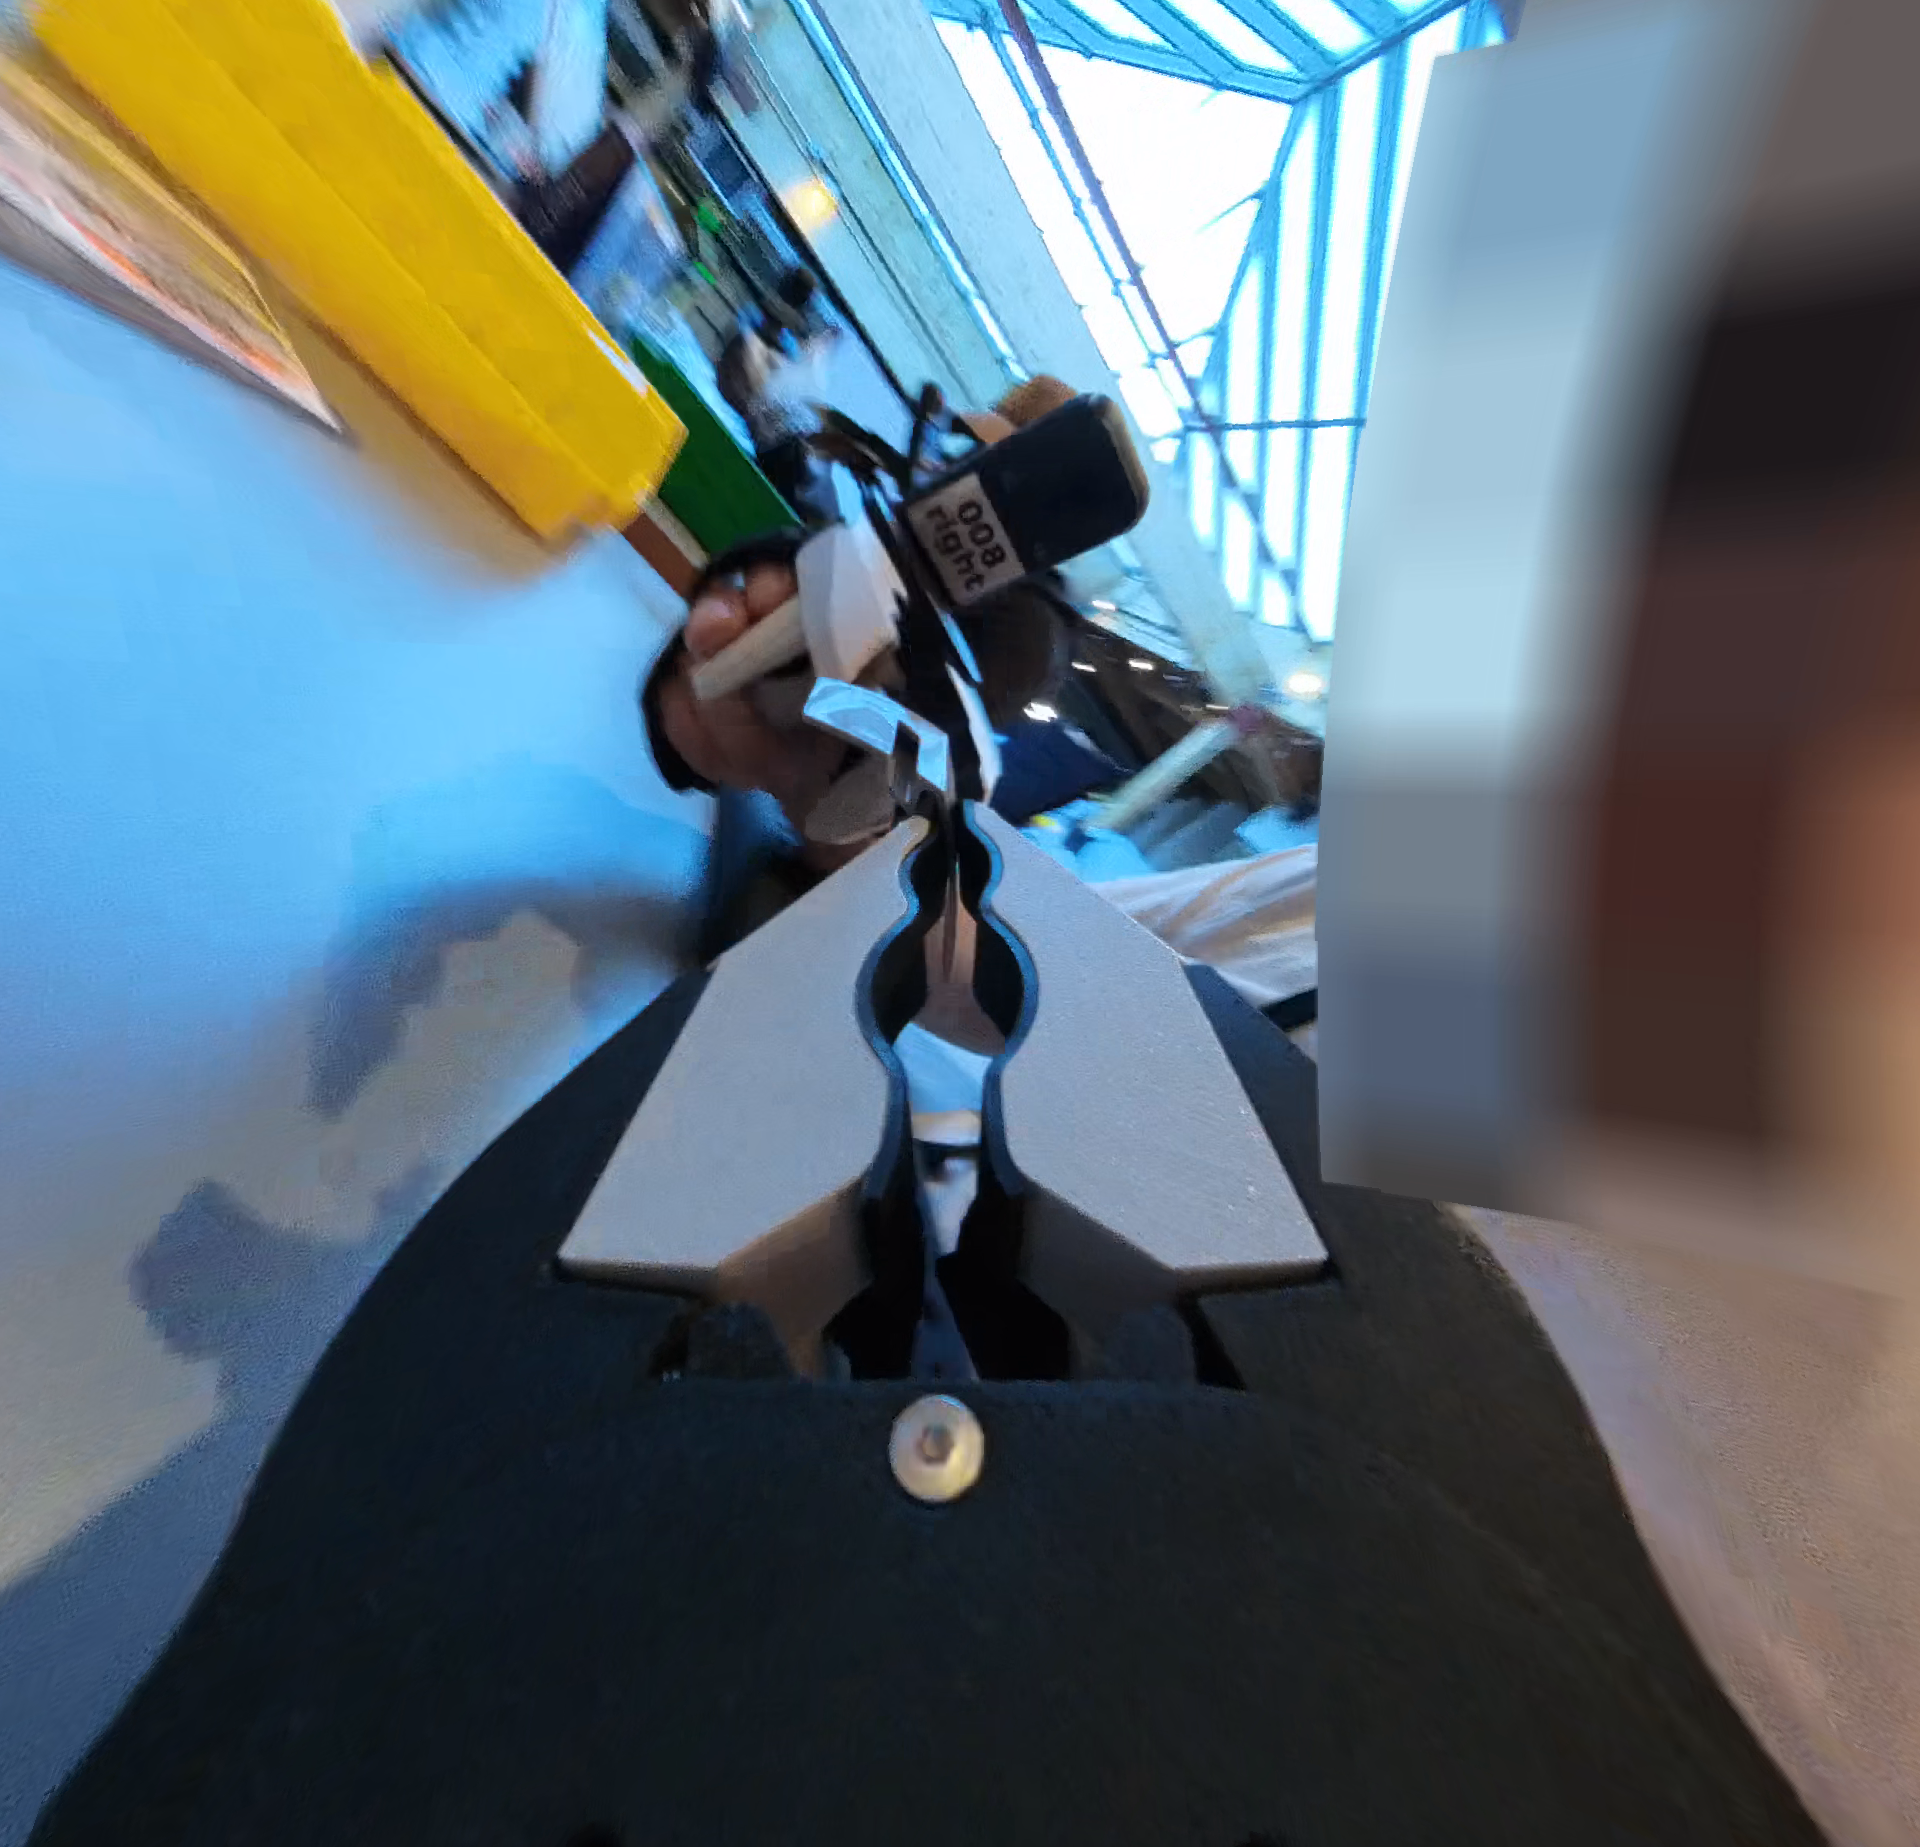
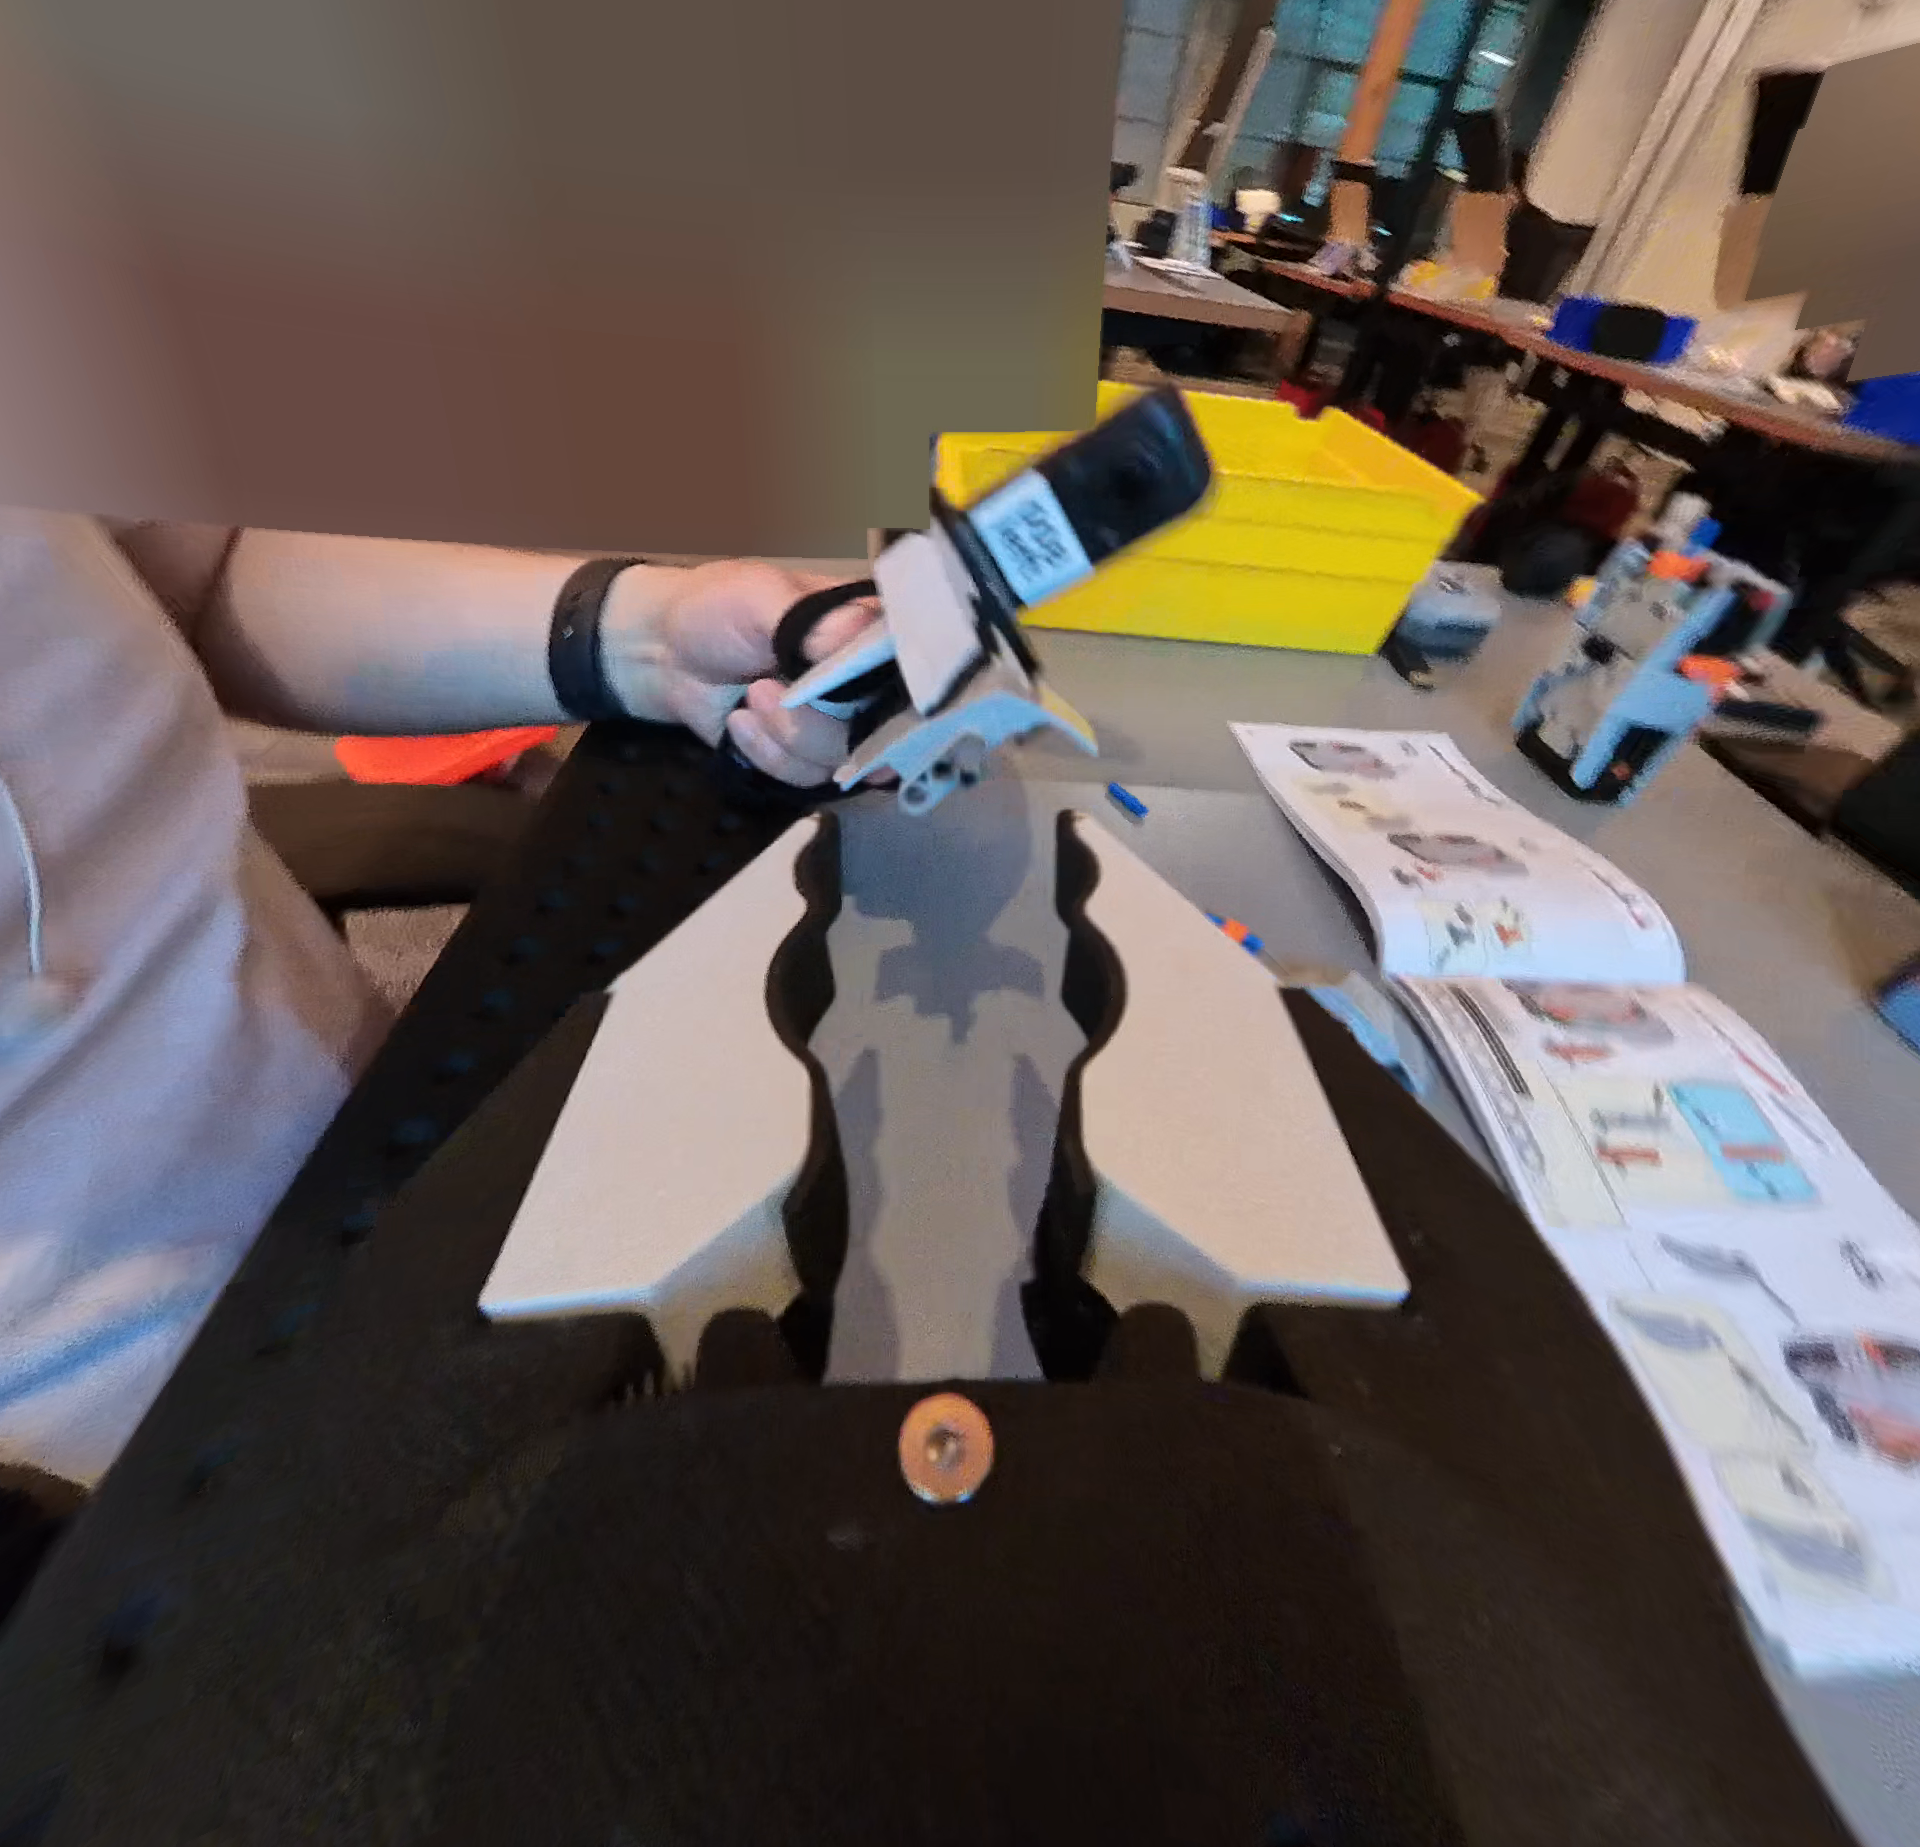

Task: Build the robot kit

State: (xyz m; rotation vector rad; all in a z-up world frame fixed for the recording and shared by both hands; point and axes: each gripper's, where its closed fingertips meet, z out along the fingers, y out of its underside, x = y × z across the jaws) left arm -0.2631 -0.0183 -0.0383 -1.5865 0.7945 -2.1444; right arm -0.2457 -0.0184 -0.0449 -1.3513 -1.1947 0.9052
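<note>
My left gripper (image 1: 951, 823) is shut on a small light grey curved building-toy panel (image 1: 875, 729) that sticks out past its tips. In the right wrist view the same gripper (image 2: 997, 701) is held in a person's hand above the table, with the panel (image 2: 940, 753) at its tips. My right gripper (image 2: 945, 831) is open and empty, its fingers either side of bare grey table (image 2: 935, 1070). The panel hangs just beyond its fingertips. The right gripper's black camera body (image 1: 1023, 504) faces the left wrist view.
A yellow bin (image 2: 1247, 530) stands at the back of the table and also shows in the left wrist view (image 1: 364, 239). An open instruction booklet (image 2: 1455, 862) lies to the right. A partly built light blue model (image 2: 1642, 675) stands beyond it. A small blue pin (image 2: 1127, 798) lies near the booklet. My two grippers' fingertips are within a few centimetres of each other.
</note>
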